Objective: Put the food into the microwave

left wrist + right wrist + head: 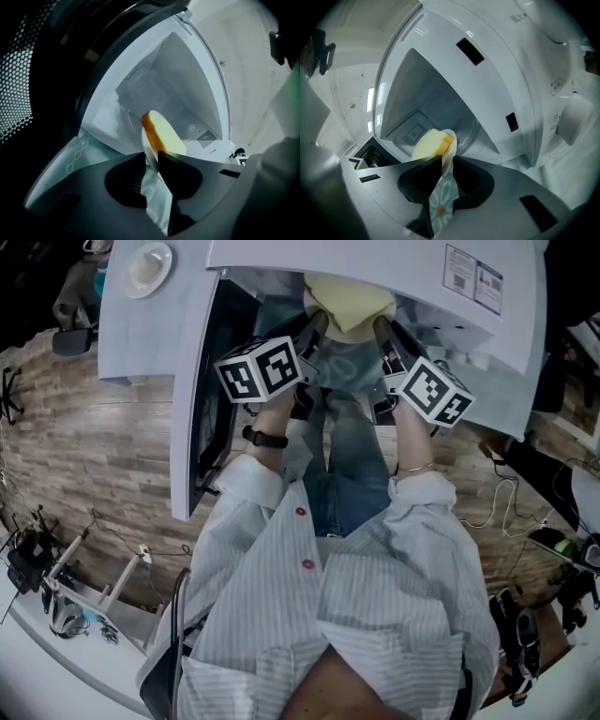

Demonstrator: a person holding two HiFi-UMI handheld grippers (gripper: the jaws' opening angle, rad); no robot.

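A pale yellow slice of bread (349,302) lies on a white plate with a green flower pattern (442,204), held at the mouth of the open white microwave (375,263). My left gripper (313,331) is shut on the plate's left rim (149,151), and my right gripper (383,332) is shut on its right rim. In the left gripper view the bread (161,133) sits just in front of the white cavity (159,89), past the left gripper (151,158). In the right gripper view the bread (427,143) points into the cavity (423,105), beyond the right gripper (447,161).
The microwave door (202,399) hangs open at the left, its dark mesh window (18,84) close beside my left gripper. A small white dish (148,268) rests on top of the microwave. Wood floor, cables and gear lie around the person.
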